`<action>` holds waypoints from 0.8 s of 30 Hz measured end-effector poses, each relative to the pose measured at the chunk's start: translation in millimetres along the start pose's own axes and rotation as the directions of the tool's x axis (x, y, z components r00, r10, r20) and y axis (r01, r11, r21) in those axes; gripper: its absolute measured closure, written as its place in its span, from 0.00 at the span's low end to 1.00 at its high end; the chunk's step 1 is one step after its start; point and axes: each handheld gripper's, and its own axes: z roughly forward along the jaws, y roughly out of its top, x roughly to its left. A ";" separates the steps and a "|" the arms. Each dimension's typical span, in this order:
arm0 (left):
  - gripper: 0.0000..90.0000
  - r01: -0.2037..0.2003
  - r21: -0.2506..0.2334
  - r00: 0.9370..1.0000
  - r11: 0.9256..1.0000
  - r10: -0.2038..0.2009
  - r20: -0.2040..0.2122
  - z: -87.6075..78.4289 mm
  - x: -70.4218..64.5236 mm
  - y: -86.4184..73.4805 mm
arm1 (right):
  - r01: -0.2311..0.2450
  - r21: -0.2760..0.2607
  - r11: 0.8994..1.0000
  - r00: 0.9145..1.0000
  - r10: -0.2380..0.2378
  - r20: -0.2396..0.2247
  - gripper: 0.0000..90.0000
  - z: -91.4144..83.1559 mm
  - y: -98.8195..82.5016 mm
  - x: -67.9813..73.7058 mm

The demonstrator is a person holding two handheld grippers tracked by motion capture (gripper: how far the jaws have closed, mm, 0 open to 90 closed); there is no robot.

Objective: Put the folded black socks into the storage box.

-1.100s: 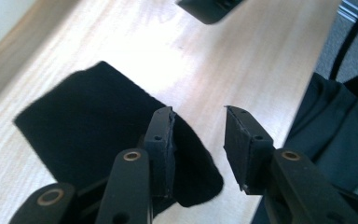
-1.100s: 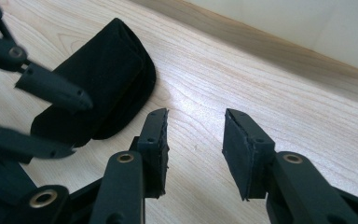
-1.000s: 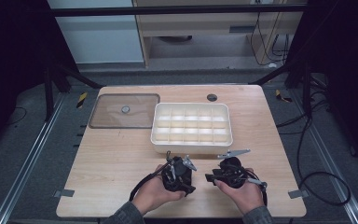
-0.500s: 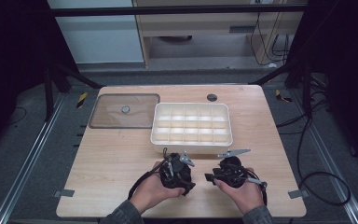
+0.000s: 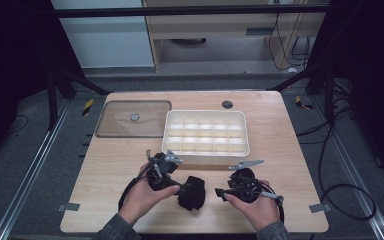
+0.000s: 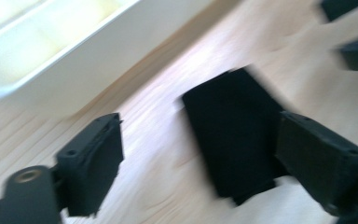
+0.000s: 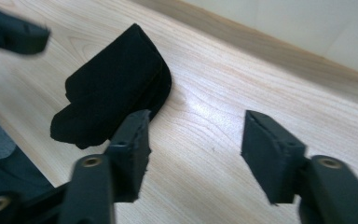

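Black cloth [image 5: 191, 192]: a folded dark piece lying flat on the wooden table [image 5: 105, 165], between my two grippers and just in front of the white tray. Nothing grips it.

My left gripper [image 6: 200, 158]: jaws have just been opening and now stand wide. In the left gripper view the cloth lies on the table between them, its far edge just beside one jaw; my pads do not press on it. That view is blurred, so I cannot tell whether the jaw brushes the fabric.

My right gripper [image 7: 196, 140]: jaws have just been opening too, and stand well apart over bare wood. The cloth lies just beyond one jaw, near it, not between the two.

My hands: in the high view my left hand [image 5: 142, 192] sits at the cloth's left, my right hand [image 5: 252, 207] at its right, both near the table's front edge.

Divided tray [image 5: 172, 145]: white, with rows of small compartments, standing at mid-table just behind the cloth.

Clear lid [image 5: 130, 120]: lying flat to the tray's left, just beside it.
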 end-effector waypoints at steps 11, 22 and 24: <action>0.06 0.102 -0.053 0.989 0.993 -0.107 -0.097 -2.6 61.2 -81.4 | -0.049 0.028 0.998 0.998 0.048 0.035 0.18 9.9 11.5 21.5; 0.05 0.189 -0.070 0.961 0.980 -0.199 -0.191 -6.4 109.4 -116.3 | -0.086 0.029 0.996 0.996 0.084 0.037 0.20 10.8 30.6 32.1; 0.04 0.196 -0.082 0.956 0.977 -0.209 -0.204 -7.0 112.9 -118.3 | -0.101 0.025 0.995 0.994 0.100 0.036 0.21 11.5 32.2 33.1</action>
